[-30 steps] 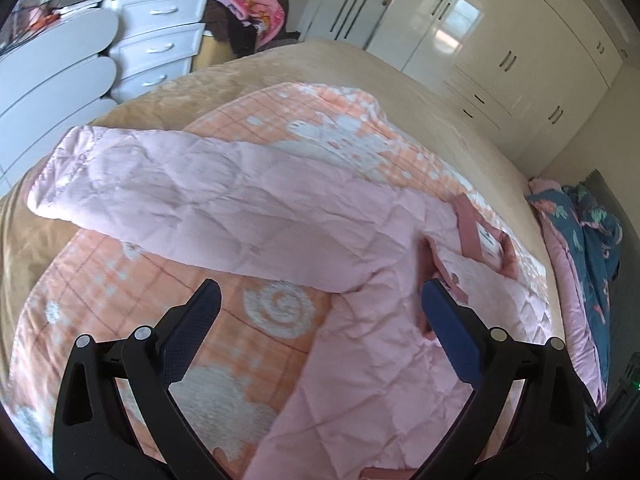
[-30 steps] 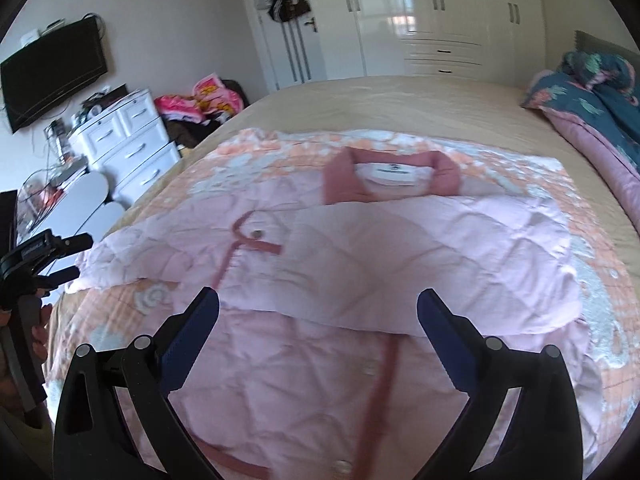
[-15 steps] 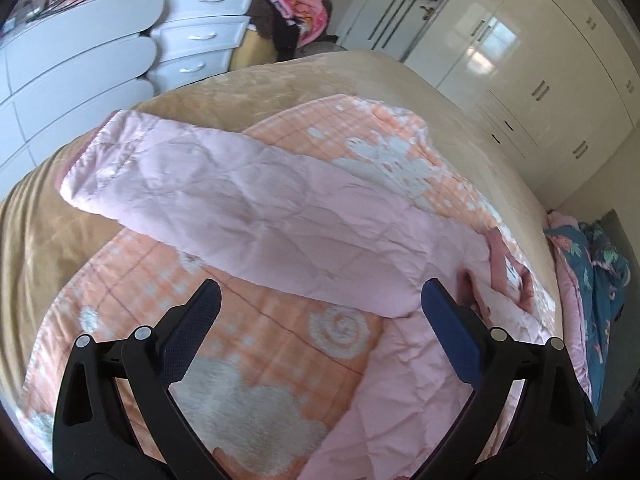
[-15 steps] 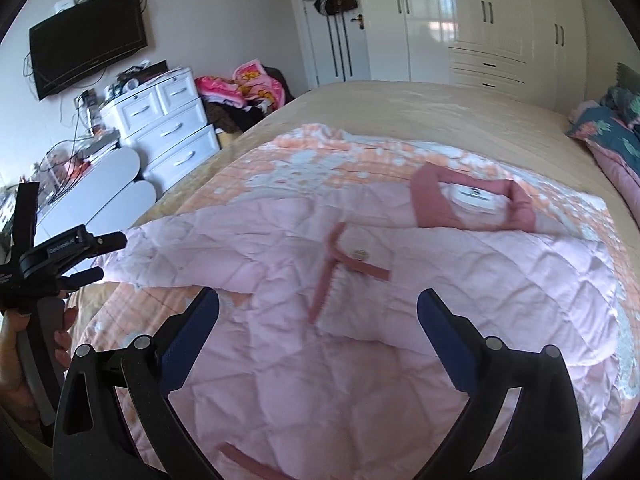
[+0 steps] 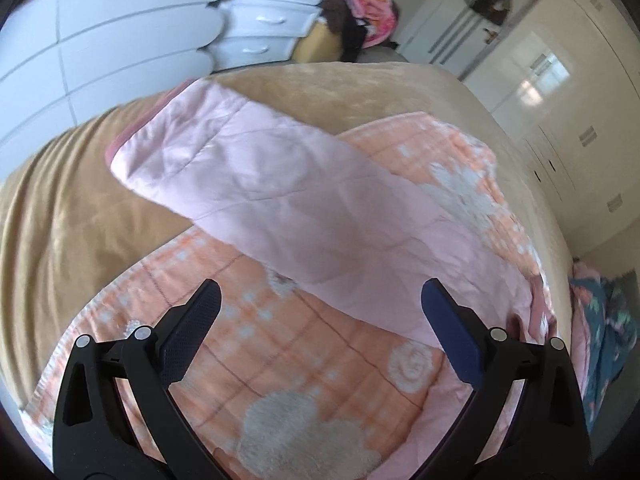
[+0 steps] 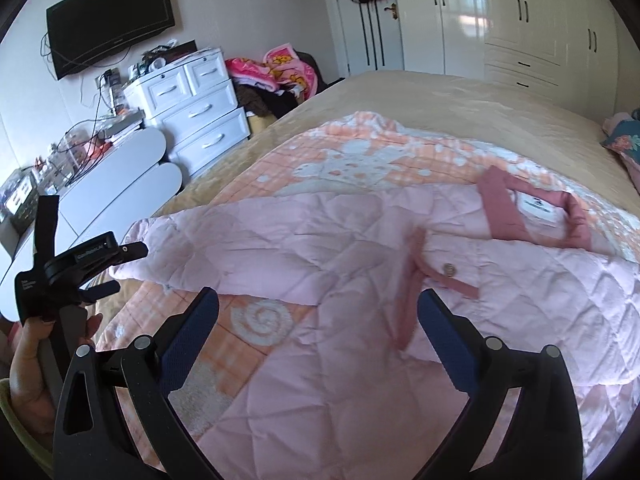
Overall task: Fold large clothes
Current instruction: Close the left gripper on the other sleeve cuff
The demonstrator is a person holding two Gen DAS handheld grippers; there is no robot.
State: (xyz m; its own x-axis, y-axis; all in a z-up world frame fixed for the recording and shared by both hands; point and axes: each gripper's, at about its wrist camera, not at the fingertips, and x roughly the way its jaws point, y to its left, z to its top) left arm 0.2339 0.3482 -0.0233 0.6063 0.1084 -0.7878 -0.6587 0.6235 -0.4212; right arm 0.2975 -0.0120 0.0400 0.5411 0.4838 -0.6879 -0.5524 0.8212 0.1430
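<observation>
Sleeve-folding step: both grippers, left (image 5: pixel 318 306) and right (image 6: pixel 318 314), are held spread and empty; the sleeve (image 5: pixel 256 184), upper left, is to be grasped.

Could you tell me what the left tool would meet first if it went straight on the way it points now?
Probably the pink jacket's outstretched sleeve, lying straight ahead of the open left tool; depth is unclear, so the orange blanket beneath could come first.

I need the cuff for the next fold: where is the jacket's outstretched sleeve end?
Left wrist view, upper left: the sleeve end lies off the orange blanket on the tan bedspread.
</observation>
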